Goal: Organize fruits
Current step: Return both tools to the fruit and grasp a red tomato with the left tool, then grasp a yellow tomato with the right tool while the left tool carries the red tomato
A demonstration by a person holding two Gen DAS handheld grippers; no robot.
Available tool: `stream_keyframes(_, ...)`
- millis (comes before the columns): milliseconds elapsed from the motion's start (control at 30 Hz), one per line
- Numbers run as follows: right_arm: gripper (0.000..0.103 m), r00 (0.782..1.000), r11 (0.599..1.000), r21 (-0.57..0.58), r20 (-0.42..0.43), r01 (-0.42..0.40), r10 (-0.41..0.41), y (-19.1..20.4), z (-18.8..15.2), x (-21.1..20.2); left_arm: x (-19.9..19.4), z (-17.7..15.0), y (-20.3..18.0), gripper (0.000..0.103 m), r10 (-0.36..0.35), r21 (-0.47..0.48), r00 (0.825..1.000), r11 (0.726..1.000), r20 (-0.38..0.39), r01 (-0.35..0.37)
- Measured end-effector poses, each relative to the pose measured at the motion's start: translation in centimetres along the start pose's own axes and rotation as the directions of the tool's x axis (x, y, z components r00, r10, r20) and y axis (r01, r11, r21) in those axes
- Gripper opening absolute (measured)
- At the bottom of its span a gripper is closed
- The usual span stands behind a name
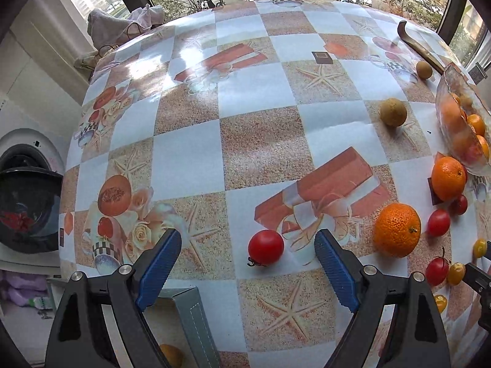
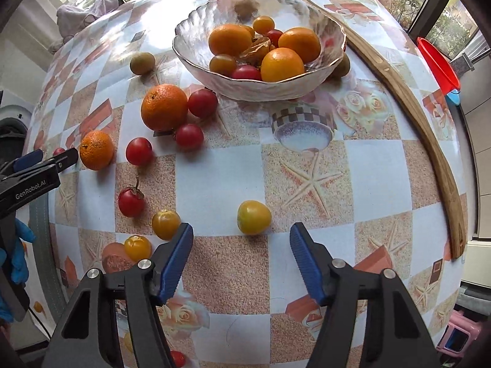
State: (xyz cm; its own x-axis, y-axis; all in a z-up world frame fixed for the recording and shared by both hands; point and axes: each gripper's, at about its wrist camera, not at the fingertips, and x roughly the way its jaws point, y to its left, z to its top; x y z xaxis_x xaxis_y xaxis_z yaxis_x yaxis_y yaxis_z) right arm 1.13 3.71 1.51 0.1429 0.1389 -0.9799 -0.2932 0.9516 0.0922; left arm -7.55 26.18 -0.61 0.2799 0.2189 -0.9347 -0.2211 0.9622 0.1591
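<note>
A glass bowl [image 2: 325,27] at the table's far side holds several oranges and small tomatoes; it also shows in the left wrist view [image 1: 445,92]. My right gripper [image 2: 241,253] is open and empty, with a yellow tomato [image 2: 254,217] just ahead between its fingers. My left gripper [image 1: 248,259] is open and empty, with a red tomato [image 1: 265,247] just ahead between its fingers. Two oranges [image 1: 397,230] [image 1: 448,178] and several red and yellow tomatoes lie loose on the cloth. The left gripper shows in the right wrist view [image 2: 43,159] beside an orange [image 2: 96,150].
Two brownish round fruits [image 1: 393,112] [image 1: 424,69] lie farther back. A curved wooden piece [image 2: 429,141] runs along the table's right side. A red funnel [image 2: 437,64] sits beyond it. A cloth heap [image 1: 122,21] is at the far left corner. A box [image 1: 190,322] stands below the near edge.
</note>
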Motion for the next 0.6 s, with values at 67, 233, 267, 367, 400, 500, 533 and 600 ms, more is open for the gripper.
stream_keyframes(67, 0.061, 1.000, 1.000, -0.012, 0.005, 0.020, -0.020, 0.8, 0.3, 0.2, -0.1, 0.1, -0.1, 0.076, -0.024, -0.006, 1.000, 1.000, 0.005, 0.024)
stream_keyframes(233, 0.023, 1.000, 1.000, -0.024, 0.009, 0.012, -0.012, 1.1, 0.8, 0.0, -0.6, 0.3, -1.1, 0.033, -0.089, -0.003, 0.996, 0.996, 0.000, 0.089)
stream_keyframes(267, 0.023, 1.000, 1.000, -0.017, 0.007, 0.000, 0.000, 0.9, 0.7, -0.1, -0.7, 0.2, -1.4, 0.026, -0.100, 0.008, 0.995, 0.995, -0.003, 0.100)
stream_keyframes(367, 0.023, 0.998, 0.998, 0.012, 0.012, -0.062, 0.061, 0.0, 0.4, -0.9, -1.2, -0.2, -2.4, 0.021, -0.136, 0.030, 0.991, 0.990, -0.013, 0.136)
stream_keyframes(400, 0.023, 0.997, 0.997, 0.022, 0.013, -0.077, 0.076, -0.4, 0.2, -1.3, -1.5, -0.5, -2.6, 0.021, -0.149, 0.029, 0.989, 0.988, -0.014, 0.149)
stream_keyframes(500, 0.023, 0.993, 0.992, 0.046, 0.016, -0.119, 0.118, -1.5, -1.0, -2.6, -2.7, -1.4, -2.8, 0.021, -0.197, 0.011, 0.980, 0.980, -0.009, 0.198)
stream_keyframes(533, 0.023, 0.992, 0.990, 0.054, 0.015, -0.128, 0.127, -1.7, -1.2, -2.8, -3.2, -1.7, -2.8, 0.021, -0.209, 0.006, 0.978, 0.978, -0.007, 0.209)
stream_keyframes(600, 0.023, 0.990, 0.988, 0.065, 0.012, -0.142, 0.142, -2.0, -1.7, -3.5, -4.1, -2.4, -2.9, 0.021, -0.228, -0.002, 0.974, 0.974, -0.003, 0.228)
